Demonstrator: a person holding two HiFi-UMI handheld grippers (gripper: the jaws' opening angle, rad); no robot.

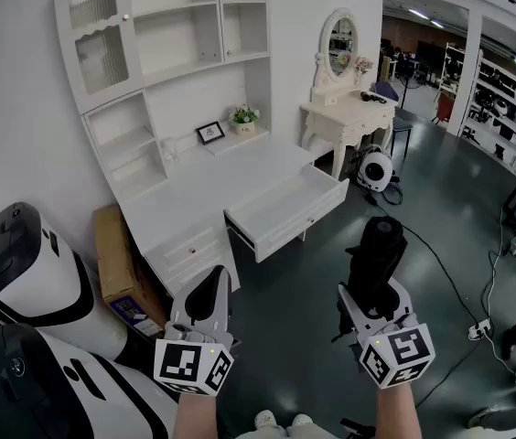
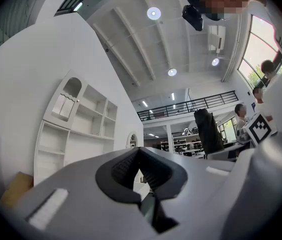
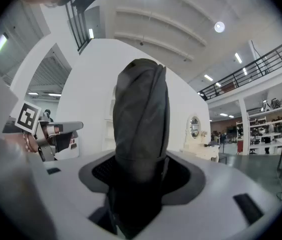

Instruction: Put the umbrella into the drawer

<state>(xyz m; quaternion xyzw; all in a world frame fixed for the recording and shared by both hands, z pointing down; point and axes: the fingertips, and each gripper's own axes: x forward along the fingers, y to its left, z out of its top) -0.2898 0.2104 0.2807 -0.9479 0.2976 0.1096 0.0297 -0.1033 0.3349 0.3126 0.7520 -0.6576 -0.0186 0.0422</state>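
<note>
A black folded umbrella stands upright between the jaws of my right gripper, which is shut on its lower part. In the right gripper view the umbrella fills the middle and hides most of the gap of the right gripper. The open white drawer juts from the white desk, ahead of and to the left of the umbrella, with nothing visible in it. My left gripper hangs just below the drawer's left end, shut and holding nothing. Its tips meet in the left gripper view.
A white hutch with shelves rises behind the desk, with a picture frame and a small plant. A cardboard box and a white-and-black robot stand at left. A dressing table and a floor cable lie right.
</note>
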